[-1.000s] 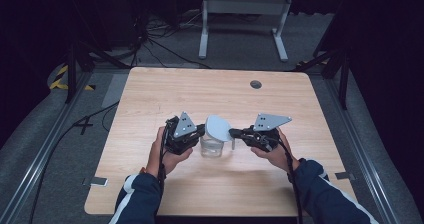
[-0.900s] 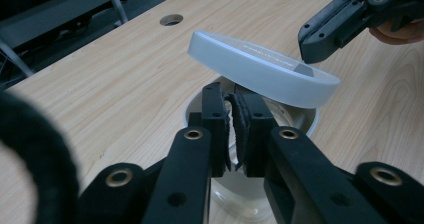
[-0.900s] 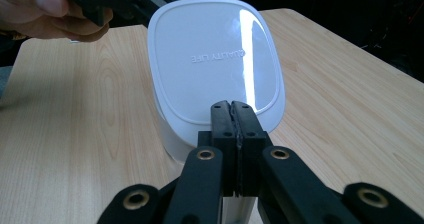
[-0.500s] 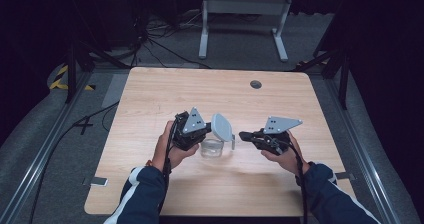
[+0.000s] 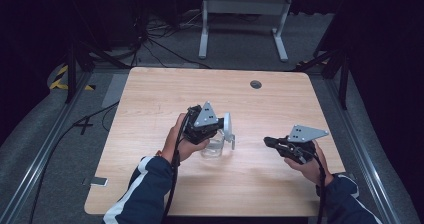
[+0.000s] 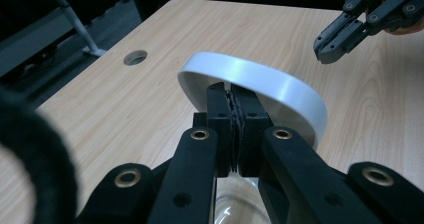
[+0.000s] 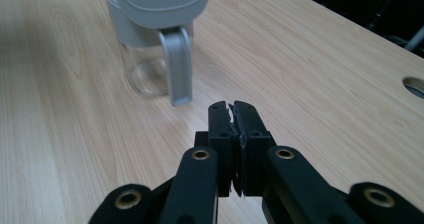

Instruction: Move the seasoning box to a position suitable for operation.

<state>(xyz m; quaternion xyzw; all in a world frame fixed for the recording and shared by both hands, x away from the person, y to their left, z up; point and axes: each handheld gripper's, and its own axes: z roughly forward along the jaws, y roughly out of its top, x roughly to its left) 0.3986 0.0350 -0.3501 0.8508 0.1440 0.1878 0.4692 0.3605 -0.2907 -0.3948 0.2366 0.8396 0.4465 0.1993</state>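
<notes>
Near the middle of the pale wood-grain table, the left gripper holds its jaws pinched on the smooth white lid of a clear glass jar. The lift likely goes best straight and slow. The right gripper, jaws together on nothing, waits toward the right edge beside the jar's grey clasp.

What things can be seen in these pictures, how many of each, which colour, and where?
Table: one, light wood, centre; round hole near its far edge.
Jar: one, clear, on the table, with a grey handle.
Lid: one, white-grey, tilted at the jar's top.
Stand: one, white, on the floor beyond the table.
Cables: several, black, on the floor, far left.
Left gripper: one, black, shut on the lid.
Right gripper: one, black, shut, holding nothing, right of the jar.
</notes>
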